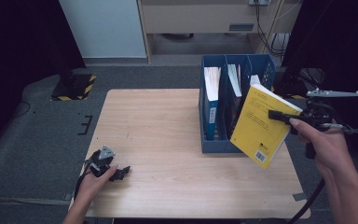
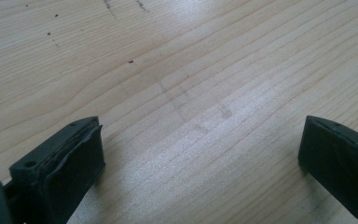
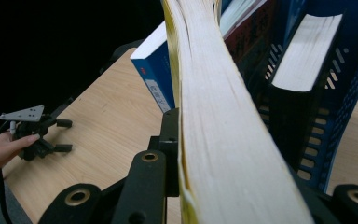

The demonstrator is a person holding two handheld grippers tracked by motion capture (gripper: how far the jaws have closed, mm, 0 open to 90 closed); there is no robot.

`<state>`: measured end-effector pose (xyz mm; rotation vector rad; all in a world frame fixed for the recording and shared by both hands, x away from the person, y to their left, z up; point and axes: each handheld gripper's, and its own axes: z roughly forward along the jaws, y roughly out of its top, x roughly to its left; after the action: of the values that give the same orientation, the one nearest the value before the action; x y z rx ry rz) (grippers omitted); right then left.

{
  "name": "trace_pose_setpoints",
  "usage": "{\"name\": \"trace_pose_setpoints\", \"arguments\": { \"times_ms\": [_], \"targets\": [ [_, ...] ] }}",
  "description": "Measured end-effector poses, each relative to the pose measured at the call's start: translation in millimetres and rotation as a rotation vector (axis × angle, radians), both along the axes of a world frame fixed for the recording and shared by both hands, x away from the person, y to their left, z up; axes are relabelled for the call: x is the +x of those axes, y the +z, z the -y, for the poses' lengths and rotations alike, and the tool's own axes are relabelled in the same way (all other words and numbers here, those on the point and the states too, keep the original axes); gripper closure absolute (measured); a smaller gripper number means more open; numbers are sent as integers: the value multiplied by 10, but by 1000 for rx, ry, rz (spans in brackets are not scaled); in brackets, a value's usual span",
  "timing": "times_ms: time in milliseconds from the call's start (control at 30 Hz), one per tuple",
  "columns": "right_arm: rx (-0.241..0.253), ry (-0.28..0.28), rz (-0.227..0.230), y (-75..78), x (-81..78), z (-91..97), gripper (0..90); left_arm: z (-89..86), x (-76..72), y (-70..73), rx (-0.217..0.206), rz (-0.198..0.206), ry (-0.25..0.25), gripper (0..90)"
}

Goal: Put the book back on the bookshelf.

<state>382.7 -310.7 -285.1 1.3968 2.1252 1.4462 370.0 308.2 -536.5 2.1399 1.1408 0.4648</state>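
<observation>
A thick yellow book (image 1: 261, 126) hangs tilted in the air just in front of the blue file rack (image 1: 219, 147), at the right of the wooden table (image 1: 158, 130). My right gripper (image 1: 279, 115) is shut on its upper right edge. In the right gripper view the book's pale page edge (image 3: 223, 130) runs up between the black jaws of my right gripper (image 3: 228, 154). My left gripper (image 1: 121, 171) rests on the table near the front left corner, held by a hand. Its jaws (image 2: 200, 149) stand wide open over bare wood (image 2: 191, 70).
The rack holds a blue-covered book (image 1: 211, 93) in its left slot and another book (image 1: 235, 84) in the middle one. A dark-covered book (image 3: 307, 51) stands in a slot with slotted walls. Grey carpet and dark stands surround the table.
</observation>
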Motion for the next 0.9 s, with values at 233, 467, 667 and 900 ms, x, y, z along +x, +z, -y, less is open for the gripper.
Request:
{"name": "trace_pose_setpoints", "arguments": {
  "times_ms": [233,467,667,900],
  "targets": [
    [36,-36,-27,-49,111,123,750,0,0,0,0,0,0,0],
    [48,-75,-43,-65,221,183,749,0,0,0,-1,0,0,0],
    [50,-99,-38,-49,284,176,749,0,0,0,0,0,0,0],
    [42,-116,-38,-49,347,166,749,0,1,0,0,0,-1,0]
  ]
}}
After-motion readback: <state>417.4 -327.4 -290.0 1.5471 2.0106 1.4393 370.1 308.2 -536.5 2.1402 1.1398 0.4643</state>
